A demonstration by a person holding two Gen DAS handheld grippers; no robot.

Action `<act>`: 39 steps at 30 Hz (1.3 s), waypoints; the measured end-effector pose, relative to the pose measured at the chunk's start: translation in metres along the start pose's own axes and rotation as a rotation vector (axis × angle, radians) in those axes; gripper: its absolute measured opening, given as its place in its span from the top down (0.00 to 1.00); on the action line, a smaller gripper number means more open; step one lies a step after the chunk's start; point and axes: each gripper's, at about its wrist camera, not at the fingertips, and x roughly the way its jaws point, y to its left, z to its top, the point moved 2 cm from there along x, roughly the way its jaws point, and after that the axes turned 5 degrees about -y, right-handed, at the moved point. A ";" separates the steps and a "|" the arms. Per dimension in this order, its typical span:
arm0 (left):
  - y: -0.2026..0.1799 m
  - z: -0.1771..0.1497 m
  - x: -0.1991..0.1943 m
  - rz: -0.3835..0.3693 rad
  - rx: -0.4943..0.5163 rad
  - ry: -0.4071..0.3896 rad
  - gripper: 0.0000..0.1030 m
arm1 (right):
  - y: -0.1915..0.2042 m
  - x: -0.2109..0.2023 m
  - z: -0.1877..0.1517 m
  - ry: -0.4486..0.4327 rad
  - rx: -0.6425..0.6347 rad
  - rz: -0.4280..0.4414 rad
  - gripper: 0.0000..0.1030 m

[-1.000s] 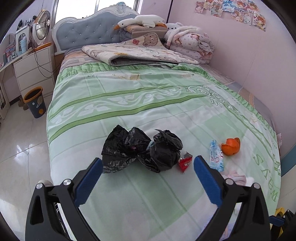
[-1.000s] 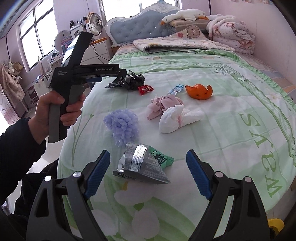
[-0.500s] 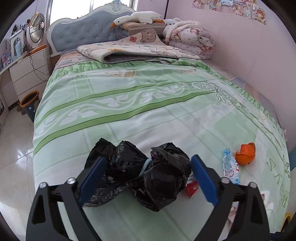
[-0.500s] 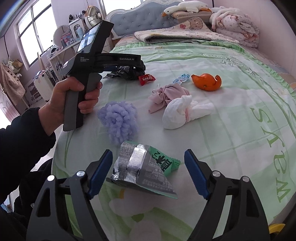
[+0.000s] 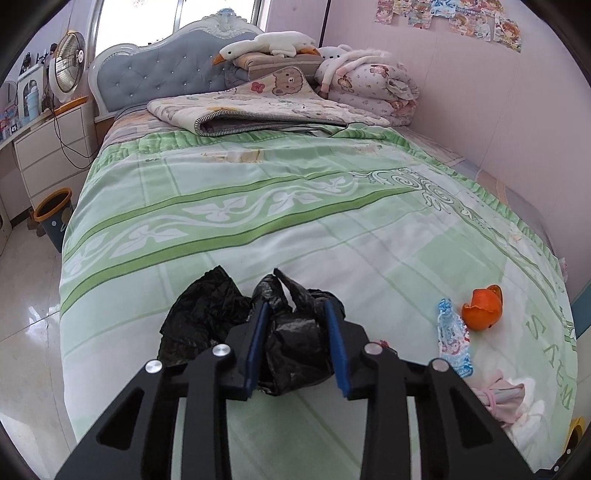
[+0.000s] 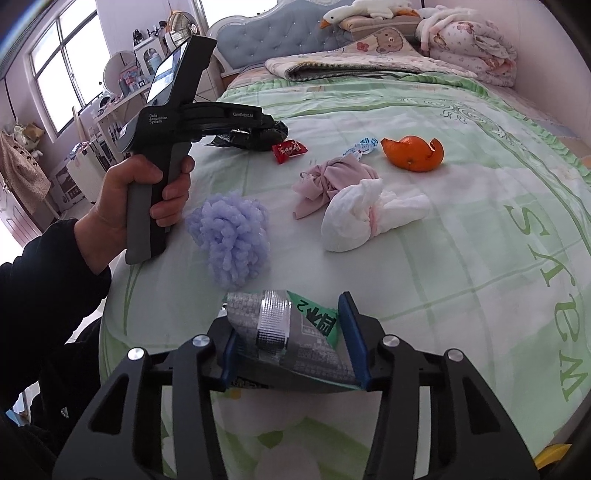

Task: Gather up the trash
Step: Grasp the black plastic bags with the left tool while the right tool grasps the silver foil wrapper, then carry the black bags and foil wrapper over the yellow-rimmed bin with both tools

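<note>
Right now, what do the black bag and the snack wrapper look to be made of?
Black bag: thin plastic film, by its glossy, sharp crumples. Snack wrapper: probably foil-lined plastic, silvery inside with a crimped seal and printed green outside.

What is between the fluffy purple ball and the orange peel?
In the right wrist view, a pink cloth bundle and a crumpled white tissue lie between the purple ball and orange peel.

A bed (image 5: pixel 258 206) with a green patterned cover fills the frame, its tufted blue headboard (image 5: pixel 166 74) at the upper left under a bright window (image 5: pixel 136 22). Pink walls (image 5: pixel 517 110) close the right; a white dresser (image 5: pixel 48 147) and glossy floor (image 5: pixel 26 295) sit left.
</note>
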 end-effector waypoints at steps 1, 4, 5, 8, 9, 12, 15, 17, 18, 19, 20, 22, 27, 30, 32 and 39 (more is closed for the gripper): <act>0.000 0.000 -0.001 -0.001 0.001 -0.001 0.77 | 0.000 -0.001 0.000 -0.003 0.001 -0.001 0.57; 0.000 0.002 -0.007 -0.008 -0.009 -0.009 0.80 | -0.002 -0.005 0.002 -0.012 0.011 -0.001 0.57; 0.000 0.002 -0.009 -0.011 -0.013 -0.010 0.81 | -0.003 -0.006 0.003 -0.019 0.016 -0.001 0.57; 0.000 0.004 -0.016 -0.016 -0.017 -0.018 0.81 | -0.003 -0.014 0.005 -0.037 0.022 -0.002 0.57; 0.000 0.005 -0.019 -0.016 -0.020 -0.023 0.81 | -0.004 -0.016 0.006 -0.041 0.022 -0.003 0.57; 0.002 0.009 -0.032 -0.024 -0.038 -0.042 0.81 | -0.002 -0.024 0.007 -0.053 0.022 -0.005 0.57; 0.002 0.013 -0.047 -0.041 -0.054 -0.060 0.81 | 0.000 -0.032 0.008 -0.065 0.022 -0.005 0.57; 0.002 0.012 -0.056 -0.042 -0.049 -0.068 0.81 | 0.002 -0.037 0.008 -0.074 0.022 -0.009 0.57; 0.001 0.012 -0.060 -0.044 -0.048 -0.069 0.81 | 0.002 -0.040 0.008 -0.078 0.022 -0.010 0.57; 0.000 0.011 -0.064 -0.046 -0.048 -0.070 0.81 | 0.003 -0.043 0.008 -0.085 0.023 -0.011 0.57; 0.000 0.010 -0.068 -0.049 -0.048 -0.070 0.81 | 0.003 -0.045 0.008 -0.090 0.025 -0.010 0.57; 0.000 0.008 -0.075 -0.051 -0.047 -0.072 0.81 | 0.004 -0.050 0.008 -0.098 0.031 -0.009 0.57; 0.000 0.001 -0.094 -0.055 -0.047 -0.078 0.81 | 0.007 -0.065 0.006 -0.119 0.034 -0.012 0.57; -0.001 -0.004 -0.104 -0.056 -0.049 -0.080 0.81 | 0.009 -0.076 0.005 -0.138 0.033 -0.017 0.57; -0.003 -0.007 -0.112 -0.060 -0.047 -0.085 0.81 | 0.009 -0.083 0.005 -0.150 0.035 -0.022 0.57; -0.011 -0.019 -0.140 -0.079 -0.032 -0.094 0.81 | 0.011 -0.108 0.000 -0.180 0.050 -0.027 0.57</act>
